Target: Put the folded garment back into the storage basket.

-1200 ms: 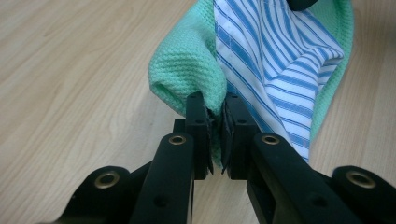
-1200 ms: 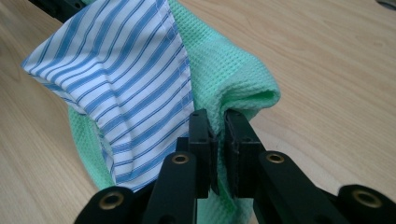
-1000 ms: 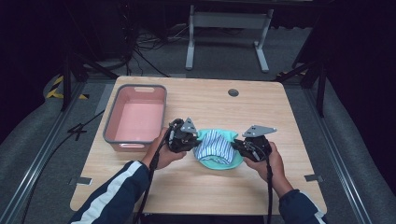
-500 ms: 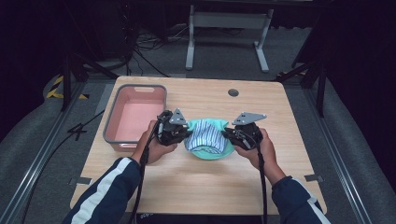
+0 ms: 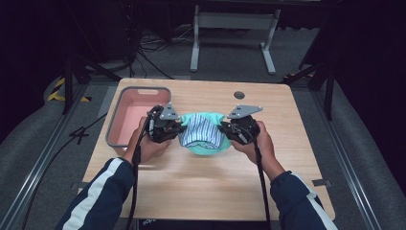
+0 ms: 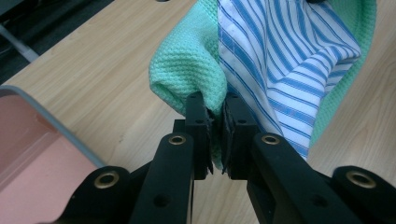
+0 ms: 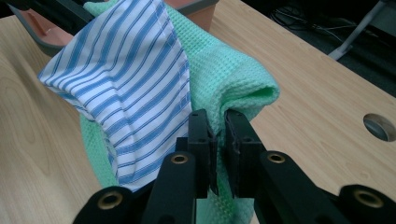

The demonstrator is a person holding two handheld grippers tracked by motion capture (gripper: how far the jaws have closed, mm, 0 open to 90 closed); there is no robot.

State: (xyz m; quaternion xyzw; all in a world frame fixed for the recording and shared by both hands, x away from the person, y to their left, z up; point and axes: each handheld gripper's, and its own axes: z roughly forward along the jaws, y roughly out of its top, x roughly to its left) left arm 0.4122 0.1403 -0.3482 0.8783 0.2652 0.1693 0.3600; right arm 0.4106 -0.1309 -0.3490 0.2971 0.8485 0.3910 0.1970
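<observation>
Waffle-knit green cloth [image 6: 187, 60] cradles striped woven fabric [image 6: 285, 56].

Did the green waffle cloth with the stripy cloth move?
Yes. The green waffle cloth shifted left, toward the pink plastic tub, carried by both grippers.

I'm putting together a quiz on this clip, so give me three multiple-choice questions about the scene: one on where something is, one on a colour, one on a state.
1. Where is the pink bin?
A. left of the cloths
B. right of the cloths
C. on the floor

2. What colour are the striped cloth's stripes?
A. red
B. blue
C. black

3. How is the left tool?
A. open, holding nothing
B. lying on the table
C. shut on the green cloth

Key: 1 A, the bin sits at the table's left side; 2 B, blue on white; 3 C, its jaws pinch the green fold.
</observation>
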